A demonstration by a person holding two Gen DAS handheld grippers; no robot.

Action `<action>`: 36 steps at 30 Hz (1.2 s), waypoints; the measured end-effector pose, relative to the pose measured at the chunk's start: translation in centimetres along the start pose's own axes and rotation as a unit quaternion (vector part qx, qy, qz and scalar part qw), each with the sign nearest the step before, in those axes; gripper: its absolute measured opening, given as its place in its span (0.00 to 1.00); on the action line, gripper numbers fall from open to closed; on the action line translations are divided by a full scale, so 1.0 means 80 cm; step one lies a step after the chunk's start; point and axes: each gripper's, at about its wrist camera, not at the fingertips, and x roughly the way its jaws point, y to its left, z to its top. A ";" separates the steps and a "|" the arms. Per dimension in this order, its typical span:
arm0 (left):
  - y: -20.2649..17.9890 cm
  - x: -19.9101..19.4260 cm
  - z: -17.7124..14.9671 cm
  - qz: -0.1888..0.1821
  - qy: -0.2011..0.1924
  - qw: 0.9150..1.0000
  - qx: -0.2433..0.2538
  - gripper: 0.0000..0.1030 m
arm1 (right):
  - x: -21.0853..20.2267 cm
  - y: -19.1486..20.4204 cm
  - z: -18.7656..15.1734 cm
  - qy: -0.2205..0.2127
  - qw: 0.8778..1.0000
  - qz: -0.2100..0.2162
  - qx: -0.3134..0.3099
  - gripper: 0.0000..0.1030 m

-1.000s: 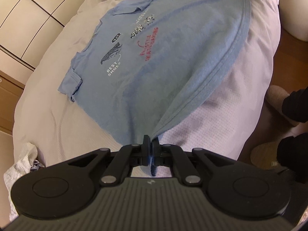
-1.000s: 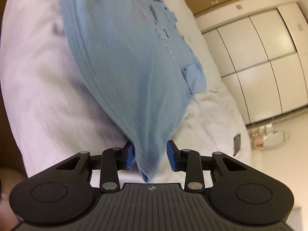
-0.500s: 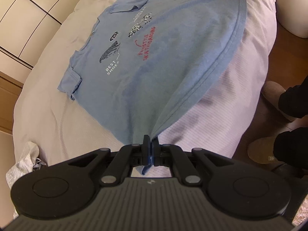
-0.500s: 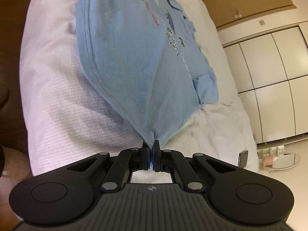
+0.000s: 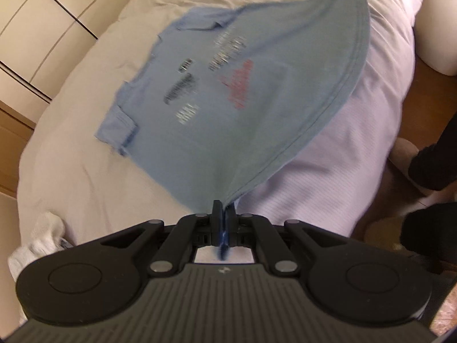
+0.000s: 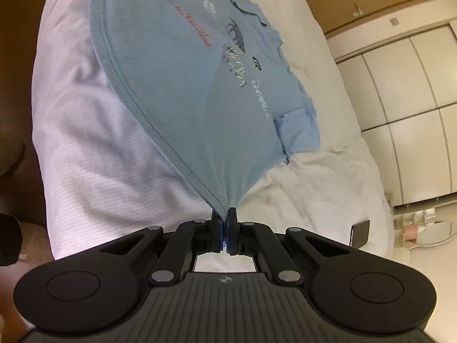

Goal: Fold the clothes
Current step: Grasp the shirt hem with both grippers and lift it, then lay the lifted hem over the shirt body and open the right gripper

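Observation:
A light blue T-shirt with dark and red print lies face up on the bed, collar end far from me. Its hem end is lifted off the bedding and hangs taut between both grippers. My left gripper is shut on one bottom corner of the shirt, a scrap of blue cloth showing behind the pads. In the right wrist view the same T-shirt rises to my right gripper, shut on the other bottom corner. The sleeves and collar still rest on the bed.
The bed has a cream cover and a white ribbed sheet at its near end. A person's dark-trousered legs and slippers stand on the wood floor. White wardrobe doors, a phone and crumpled white cloth lie around.
The right gripper closed on the shirt's corner, where a second ago its jaws stood apart around it. Both grippers have risen, lifting the hem end off the bed.

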 end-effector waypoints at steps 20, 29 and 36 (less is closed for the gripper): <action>0.250 0.219 0.106 -0.099 0.085 0.986 -0.104 0.01 | 0.248 -0.240 0.056 0.029 0.971 0.162 0.173 0.00; 0.273 0.267 0.093 -0.122 0.098 0.969 -0.189 0.15 | 0.329 -0.260 0.053 0.056 0.944 0.224 0.235 0.15; 0.301 0.240 0.058 -0.124 0.070 0.951 -0.275 0.24 | 0.328 -0.271 0.039 0.080 0.923 0.208 0.312 0.24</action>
